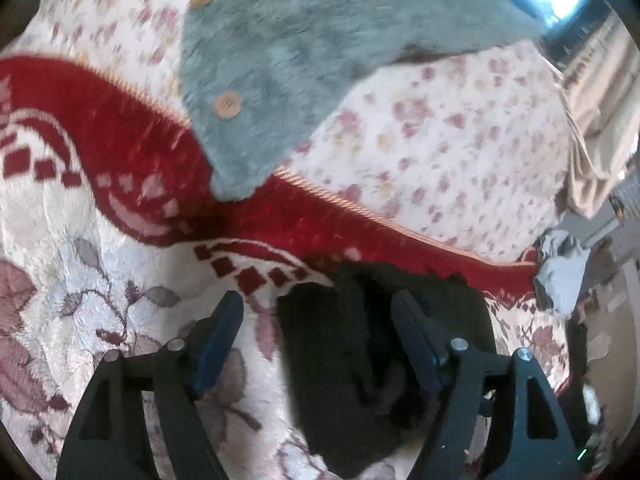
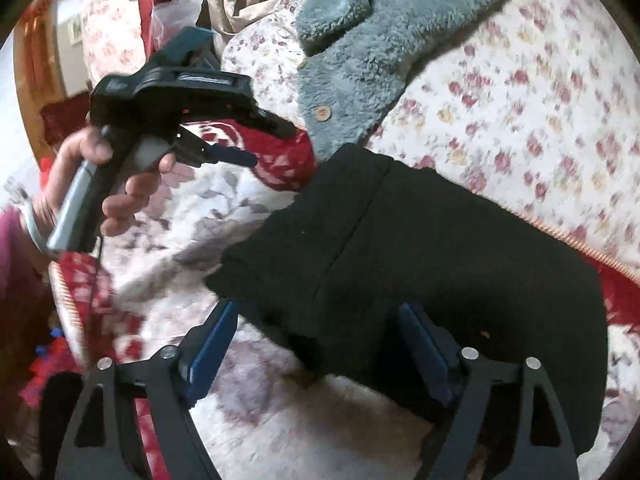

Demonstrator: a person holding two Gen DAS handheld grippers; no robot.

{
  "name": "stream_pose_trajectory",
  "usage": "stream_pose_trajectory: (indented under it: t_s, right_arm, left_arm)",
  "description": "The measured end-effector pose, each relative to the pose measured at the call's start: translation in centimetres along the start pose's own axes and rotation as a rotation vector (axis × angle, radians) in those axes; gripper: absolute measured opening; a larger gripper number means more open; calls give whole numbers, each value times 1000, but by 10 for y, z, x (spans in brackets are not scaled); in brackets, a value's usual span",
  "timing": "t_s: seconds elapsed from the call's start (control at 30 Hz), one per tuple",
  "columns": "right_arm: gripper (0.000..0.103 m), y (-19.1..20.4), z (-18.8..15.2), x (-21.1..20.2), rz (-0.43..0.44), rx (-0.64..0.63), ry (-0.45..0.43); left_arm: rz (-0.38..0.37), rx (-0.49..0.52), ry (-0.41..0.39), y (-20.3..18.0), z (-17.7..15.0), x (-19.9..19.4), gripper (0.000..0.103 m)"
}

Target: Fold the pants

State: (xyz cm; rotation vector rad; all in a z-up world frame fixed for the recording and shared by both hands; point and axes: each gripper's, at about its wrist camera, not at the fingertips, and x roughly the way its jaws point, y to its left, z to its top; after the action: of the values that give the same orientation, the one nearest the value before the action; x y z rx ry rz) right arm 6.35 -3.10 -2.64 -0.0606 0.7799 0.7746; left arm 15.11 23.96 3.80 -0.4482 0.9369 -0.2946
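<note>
Both tongs stand wide apart and grip nothing. Nearest in the right wrist view, the right tongs (image 2: pixel 316 344) hang over the black pants (image 2: pixel 420 248), which lie in a folded bundle on the bed; the fabric's near edge sits between the blue fingertips (image 2: pixel 420 332), though whether they touch it is unclear. In the left wrist view, the left tongs (image 1: pixel 318 320) hover above a crumpled end of the same pants (image 1: pixel 360 360), cloth lying between the spread fingers without being pinched. The person's left hand (image 2: pixel 116 184) wraps that tool's handle, seen from the right camera to the left of the pants. Under the garment is a plush blanket (image 1: pixel 100 300) with grey leaves and a red border (image 1: pixel 132 128) edged in orange stitching. Beyond the border lies a floral bedsheet (image 1: pixel 440 140). Farther back, a fuzzy grey-blue cardigan (image 1: pixel 280 60) with wooden buttons (image 1: pixel 227 104) sprawls across the sheet, its lower corner overlapping the red border. A beige curtain (image 1: pixel 596 120) hangs at the far right.
</note>
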Motion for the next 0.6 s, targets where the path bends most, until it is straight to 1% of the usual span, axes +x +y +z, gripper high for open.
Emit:
stream_pose_trajectory:
  t_s: [0.07, 0.1, 0.17, 0.23, 0.27, 0.37, 0.43, 0.47, 0.53, 0.57, 0.6]
  right_arm:
    - [87, -10, -2, -22, 53, 66, -42]
    - [87, -10, -3, -32, 44, 83, -62]
    - [87, -17, -3, -48, -7, 98, -94]
    - [87, -30, -2, -57, -101, 114, -96]
    - [87, -36, -3, -59, -125, 130, -92]
    - [87, -61, -5, -59, -155, 206, -65]
    - [87, -72, -5, -62, -175, 221, -64]
    - [87, -78, -4, -62, -175, 229, -67]
    - [87, -95, -3, -64, -166, 271, -67]
    - [88, -104, -4, -65, -163, 304, -67]
    - [91, -117, -6, -67, -159, 344, -70]
  left_arm:
    - [-20, 50, -15, -25, -7, -6, 80]
    - [-33, 66, -21, -39, -7, -6, 81]
    - [-56, 106, -27, -65, -13, -8, 82]
    - [-90, 132, -23, -86, -21, -8, 82]
    - [-103, 150, -18, -98, -27, -6, 82]
    - [-83, 206, -10, -128, -40, 4, 82]
    - [-86, 207, 10, -137, -43, 15, 82]
    - [-89, 186, 22, -139, -43, 22, 82]
    - [-88, 158, 35, -137, -42, 31, 82]
    - [-75, 146, 36, -134, -41, 36, 82]
    - [-68, 146, 36, -132, -41, 39, 83]
